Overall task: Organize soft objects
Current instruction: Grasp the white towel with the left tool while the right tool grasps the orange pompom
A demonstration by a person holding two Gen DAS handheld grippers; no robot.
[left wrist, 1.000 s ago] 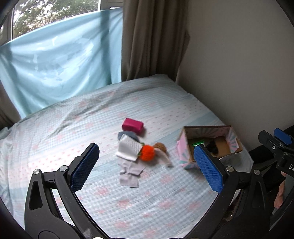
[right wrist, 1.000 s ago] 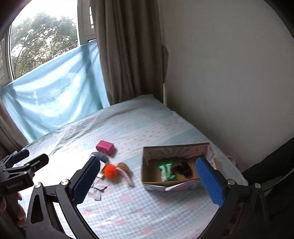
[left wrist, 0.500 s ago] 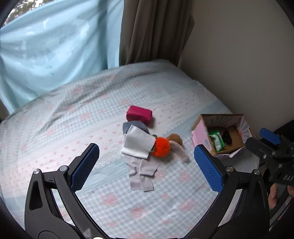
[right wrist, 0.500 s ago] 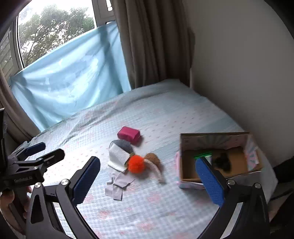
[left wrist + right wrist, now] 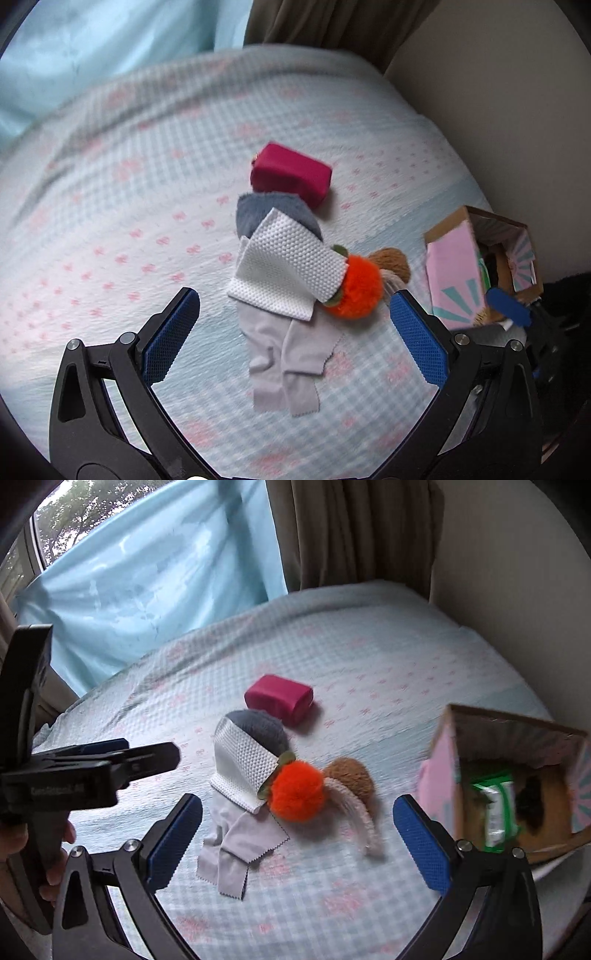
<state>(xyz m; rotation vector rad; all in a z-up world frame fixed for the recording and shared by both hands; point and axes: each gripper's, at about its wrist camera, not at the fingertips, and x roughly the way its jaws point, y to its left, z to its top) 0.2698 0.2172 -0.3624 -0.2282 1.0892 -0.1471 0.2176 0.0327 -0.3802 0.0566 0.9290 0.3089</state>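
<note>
I hold the left claw [image 5: 293, 326] spread wide and empty above the grey cloth [image 5: 284, 363] on the bed [image 5: 110, 221], orange pompom [image 5: 295, 790] beside it, right claw [image 5: 297, 836] likewise spread, cardboard box [image 5: 498, 771] rightmost.

Almost nothing here can be read. In the right wrist view, the black body of the left gripper [image 5: 92, 771] carries a line of pale lettering along its side, but it is too blurred to make out. The green and white packet [image 5: 496, 810] inside the cardboard box [image 5: 441, 771] shows printing whose words cannot be told. The box's pink and teal outer face bears only a ray pattern, with no legible text.
</note>
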